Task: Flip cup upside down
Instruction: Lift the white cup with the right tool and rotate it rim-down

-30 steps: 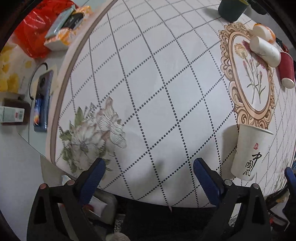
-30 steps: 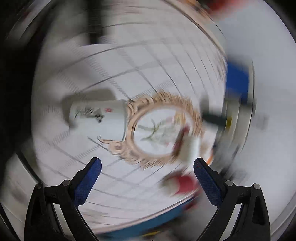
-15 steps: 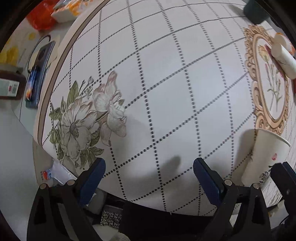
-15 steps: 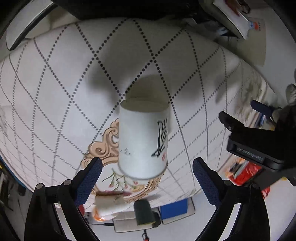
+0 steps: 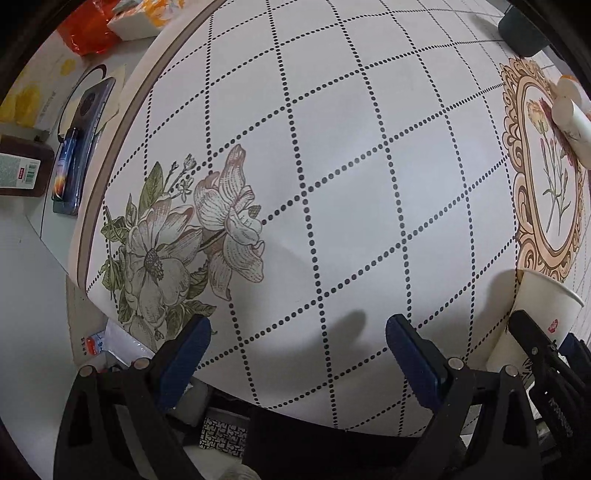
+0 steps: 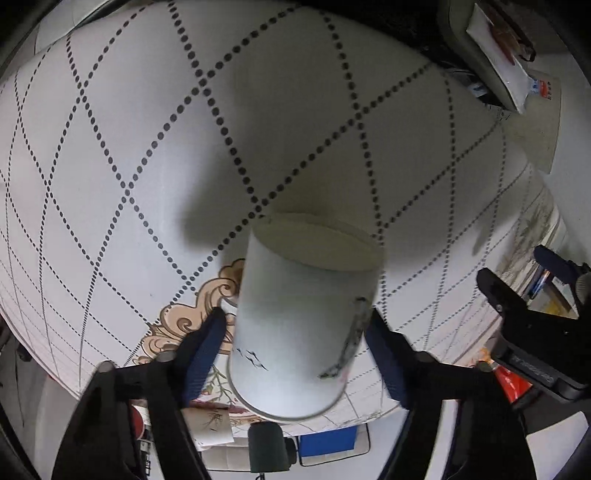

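Observation:
A white paper cup with black brush writing stands on the patterned tablecloth, between the blue pads of my right gripper. The right wrist view is turned over. The pads sit right at the cup's sides; the jaws have narrowed and contact is not plain. The cup also shows at the right edge of the left wrist view, with the right gripper's black finger across it. My left gripper is open and empty over the table's near edge.
A white cup lies on its side on the framed flower print. A dark green cup stands at the far edge. A phone and an orange bag lie on the side surface at left.
My right gripper has moved in around the cup and its jaws have narrowed onto it. My left gripper has drifted slightly closer to the tablecloth and stayed open.

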The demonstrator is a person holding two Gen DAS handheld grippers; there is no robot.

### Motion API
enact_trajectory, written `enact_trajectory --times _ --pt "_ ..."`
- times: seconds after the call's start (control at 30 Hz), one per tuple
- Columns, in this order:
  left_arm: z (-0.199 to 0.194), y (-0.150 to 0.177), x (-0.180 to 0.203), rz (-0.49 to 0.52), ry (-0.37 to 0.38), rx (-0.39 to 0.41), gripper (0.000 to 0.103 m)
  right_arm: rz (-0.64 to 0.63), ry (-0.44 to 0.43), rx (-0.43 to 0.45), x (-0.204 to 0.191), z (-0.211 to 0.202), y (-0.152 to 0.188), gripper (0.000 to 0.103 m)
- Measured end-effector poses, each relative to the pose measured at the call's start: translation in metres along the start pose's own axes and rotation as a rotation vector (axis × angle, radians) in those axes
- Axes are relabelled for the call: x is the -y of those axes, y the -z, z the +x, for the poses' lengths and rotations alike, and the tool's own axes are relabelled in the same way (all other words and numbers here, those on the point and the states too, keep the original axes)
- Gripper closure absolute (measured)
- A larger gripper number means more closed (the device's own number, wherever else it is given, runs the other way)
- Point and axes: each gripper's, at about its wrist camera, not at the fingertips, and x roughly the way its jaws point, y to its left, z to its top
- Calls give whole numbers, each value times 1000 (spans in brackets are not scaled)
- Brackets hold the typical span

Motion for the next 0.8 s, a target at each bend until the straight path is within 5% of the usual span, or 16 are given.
enact_trajectory --times 0.53,0.8 --pt "-3 -7 19 52 -6 5 6 355 -70 5 44 7 12 38" --pt "-18 -16 23 83 -22 26 6 738 -226 -29 89 20 42 38"
